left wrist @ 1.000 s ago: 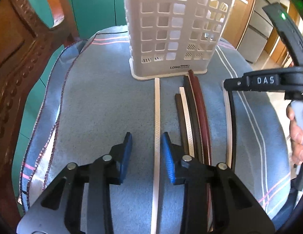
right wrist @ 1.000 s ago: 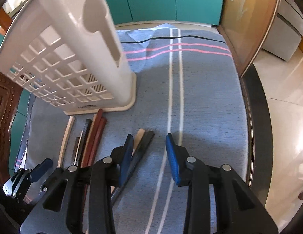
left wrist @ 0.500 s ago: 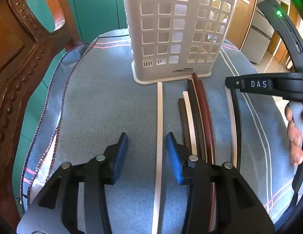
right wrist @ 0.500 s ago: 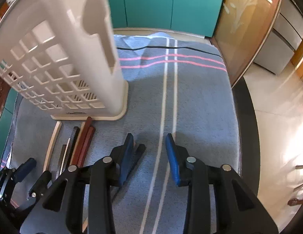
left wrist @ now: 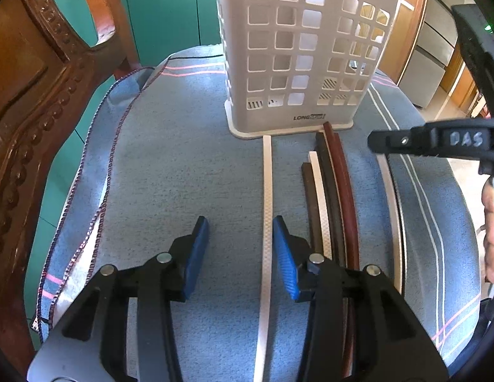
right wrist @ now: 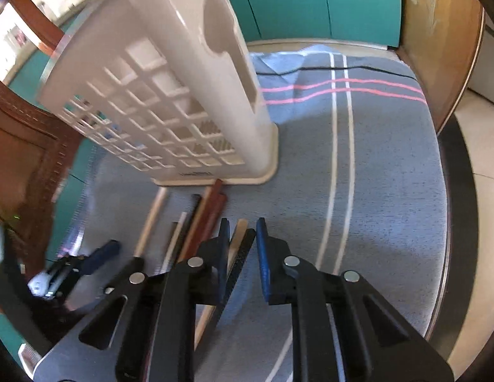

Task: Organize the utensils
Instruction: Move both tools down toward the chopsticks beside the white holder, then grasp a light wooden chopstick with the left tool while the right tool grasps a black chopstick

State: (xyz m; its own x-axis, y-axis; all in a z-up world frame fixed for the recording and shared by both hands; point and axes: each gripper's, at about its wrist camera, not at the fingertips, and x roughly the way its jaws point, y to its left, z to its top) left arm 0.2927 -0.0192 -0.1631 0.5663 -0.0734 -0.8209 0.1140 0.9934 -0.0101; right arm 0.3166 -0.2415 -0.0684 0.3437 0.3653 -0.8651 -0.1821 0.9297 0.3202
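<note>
A white slotted utensil holder [left wrist: 306, 51] stands upright on a blue cloth [left wrist: 183, 175]; it also shows in the right wrist view [right wrist: 164, 95]. Several long utensil handles lie in front of it: a white one [left wrist: 266, 197], then dark brown, white, black and red-brown ones [left wrist: 342, 184], and a pale and black pair [right wrist: 239, 248] further right. My left gripper [left wrist: 239, 248] is open, with the white handle between its fingers, near the right one. My right gripper [right wrist: 242, 248] is open and straddles the pale and black pair.
A carved wooden chair back [left wrist: 30, 95] rises at the left. Teal cabinets [right wrist: 310, 0] stand behind. A wooden panel [right wrist: 438, 31] and tiled floor [right wrist: 482, 146] lie to the right of the cloth-covered surface.
My right gripper swung left and came over the pale and black pair, with its jaws narrower. My left gripper drew back a little and the white handle still lies between its fingers.
</note>
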